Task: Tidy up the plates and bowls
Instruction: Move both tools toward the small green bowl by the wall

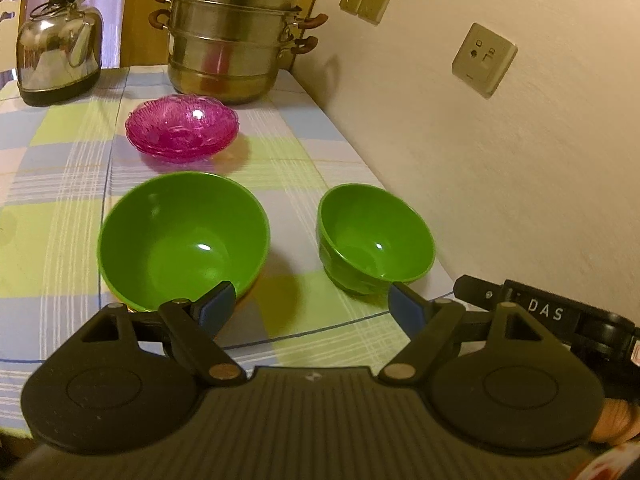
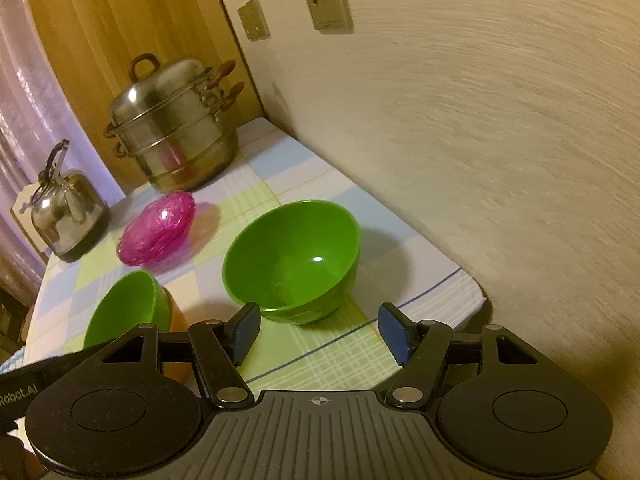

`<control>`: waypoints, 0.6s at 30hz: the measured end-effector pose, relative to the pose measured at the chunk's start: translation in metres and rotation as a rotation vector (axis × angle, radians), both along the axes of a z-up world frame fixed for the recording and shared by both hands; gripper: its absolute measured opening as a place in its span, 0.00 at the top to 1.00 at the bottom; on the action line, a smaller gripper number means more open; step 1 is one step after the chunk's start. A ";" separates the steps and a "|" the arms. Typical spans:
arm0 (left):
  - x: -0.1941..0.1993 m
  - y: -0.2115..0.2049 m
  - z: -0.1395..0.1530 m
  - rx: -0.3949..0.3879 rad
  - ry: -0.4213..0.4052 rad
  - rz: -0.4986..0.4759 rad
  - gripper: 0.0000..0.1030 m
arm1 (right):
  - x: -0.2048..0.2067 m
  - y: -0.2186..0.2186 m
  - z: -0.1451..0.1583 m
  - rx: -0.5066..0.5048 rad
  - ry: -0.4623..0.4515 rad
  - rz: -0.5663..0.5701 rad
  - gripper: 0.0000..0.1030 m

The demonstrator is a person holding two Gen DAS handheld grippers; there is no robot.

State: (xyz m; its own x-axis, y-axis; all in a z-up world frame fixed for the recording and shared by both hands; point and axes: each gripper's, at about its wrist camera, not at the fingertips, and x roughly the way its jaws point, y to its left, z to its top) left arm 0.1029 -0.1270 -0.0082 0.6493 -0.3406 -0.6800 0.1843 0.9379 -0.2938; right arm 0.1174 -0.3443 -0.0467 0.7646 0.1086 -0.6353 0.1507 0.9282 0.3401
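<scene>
A large green bowl (image 1: 182,240) sits on the checked tablecloth, with an orange edge showing under it. A smaller green bowl (image 1: 374,238) stands to its right near the wall. Stacked pink glass plates (image 1: 182,126) lie behind them. My left gripper (image 1: 310,306) is open and empty, hovering in front of the two green bowls. My right gripper (image 2: 318,332) is open and empty, just in front of the smaller green bowl (image 2: 292,258). The large green bowl (image 2: 124,310) and pink plates (image 2: 158,234) show to its left.
A steel steamer pot (image 1: 232,36) and a steel kettle (image 1: 60,52) stand at the table's far end. The wall (image 1: 500,160) with sockets runs along the right edge. The table's near right corner (image 2: 472,292) is rounded.
</scene>
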 end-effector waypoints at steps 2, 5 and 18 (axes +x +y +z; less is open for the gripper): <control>0.001 -0.005 -0.001 -0.001 0.002 0.000 0.21 | 0.000 -0.005 -0.001 0.007 -0.004 -0.006 0.37; 0.004 -0.012 -0.003 -0.006 0.010 0.002 0.21 | 0.002 -0.012 -0.002 0.016 -0.008 -0.016 0.37; 0.033 -0.051 -0.026 -0.027 0.041 0.024 0.30 | 0.013 -0.052 -0.015 0.058 -0.009 -0.064 0.37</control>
